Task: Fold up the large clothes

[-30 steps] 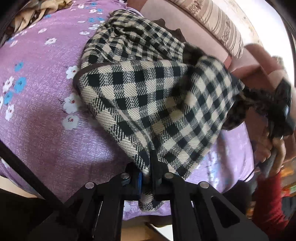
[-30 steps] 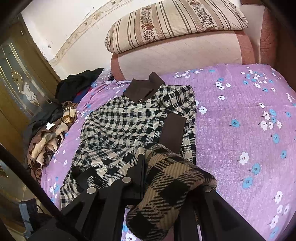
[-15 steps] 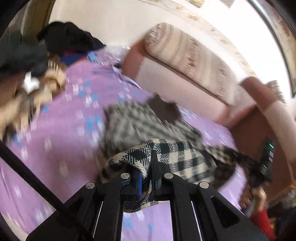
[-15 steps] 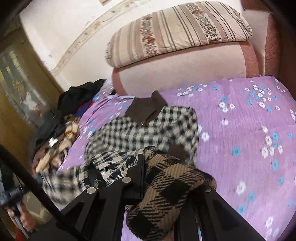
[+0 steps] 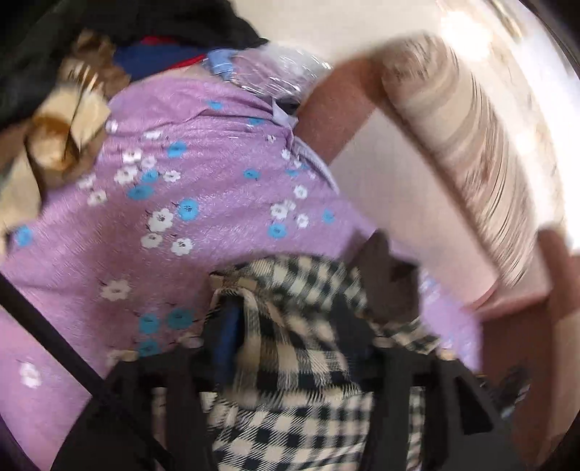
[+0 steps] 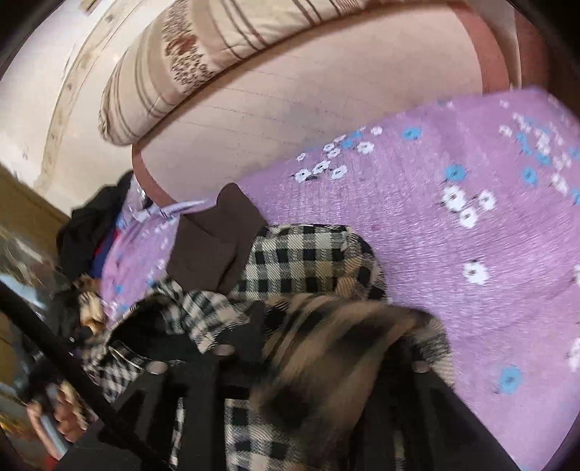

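**A:** What are your jaws doing?

**B:** My left hand-held gripper (image 5: 290,347) has just been opening, and the checked coat (image 5: 290,326) hangs loose between its spread fingers. My right hand-held gripper (image 6: 322,355) has been opening too, with cloth draped across it.

**A:** And the coat?

**B:** Heaped on the purple flowered bed (image 6: 453,253), brown collar (image 6: 214,246) toward the headboard (image 6: 290,119) and striped pillow (image 6: 217,50). It's blurry.

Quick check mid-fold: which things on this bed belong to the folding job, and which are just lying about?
In the job:
checked garment
left gripper
right gripper
purple floral bedsheet

Lying about:
striped pillow
dark clothes pile
tan patterned cloth
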{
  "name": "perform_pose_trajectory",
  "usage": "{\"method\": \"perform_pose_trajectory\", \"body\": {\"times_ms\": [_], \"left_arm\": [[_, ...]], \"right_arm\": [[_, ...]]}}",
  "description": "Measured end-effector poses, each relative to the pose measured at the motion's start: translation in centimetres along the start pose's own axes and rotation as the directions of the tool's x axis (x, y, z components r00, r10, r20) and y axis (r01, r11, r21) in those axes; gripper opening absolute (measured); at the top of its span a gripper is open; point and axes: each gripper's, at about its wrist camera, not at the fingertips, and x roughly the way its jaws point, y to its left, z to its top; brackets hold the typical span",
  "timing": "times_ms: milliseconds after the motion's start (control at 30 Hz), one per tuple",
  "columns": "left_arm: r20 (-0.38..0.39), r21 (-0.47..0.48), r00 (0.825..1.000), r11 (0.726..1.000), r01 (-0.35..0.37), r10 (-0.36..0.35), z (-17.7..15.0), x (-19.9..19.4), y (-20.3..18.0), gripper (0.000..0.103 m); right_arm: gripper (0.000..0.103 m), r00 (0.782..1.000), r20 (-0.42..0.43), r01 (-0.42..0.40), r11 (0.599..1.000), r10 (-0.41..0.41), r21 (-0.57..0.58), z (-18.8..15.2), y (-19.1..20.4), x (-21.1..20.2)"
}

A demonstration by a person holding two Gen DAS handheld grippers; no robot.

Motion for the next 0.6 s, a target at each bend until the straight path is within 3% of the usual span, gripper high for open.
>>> {"method": "perform_pose_trajectory", "body": {"times_ms": [33, 100, 167, 400, 600], "left_arm": [[0.017, -0.051, 0.999, 0.998, 0.04, -0.039, 0.3, -0.3, 0.8, 0.07], [0.035, -0.12, 0.995, 0.988, 0.1, -0.096, 0.8, -0.5, 2.1, 0.073], [0.035, -0.15, 0.991, 0.98, 0.131, -0.127, 1.4, -0.6, 2.9, 0.073], [0.049, -0.061, 0.998, 0.997, 0.049, -0.046, 1.0, -1.7, 3.1, 0.075], [-0.002, 0.082, 0.999, 0.996, -0.032, 0.032, -3.7, -2.9, 3.5, 0.075]], "right_arm": [[0.048, 1.0, 0.011, -0.02, 1.0, 0.019, 0.022, 0.1, -0.3, 0.1], [0.064, 0.998, 0.045, -0.051, 0.996, 0.047, 0.073, 0.5, -1.0, 0.2], [0.067, 0.996, 0.074, -0.047, 0.994, 0.04, 0.101, 0.9, -1.4, 0.3], [0.071, 0.992, 0.113, 0.05, 0.995, -0.059, 0.087, 2.1, -2.3, -0.5], [0.074, 0.991, 0.105, 0.082, 0.996, -0.08, -0.02, -0.9, -3.1, -4.2]]}}
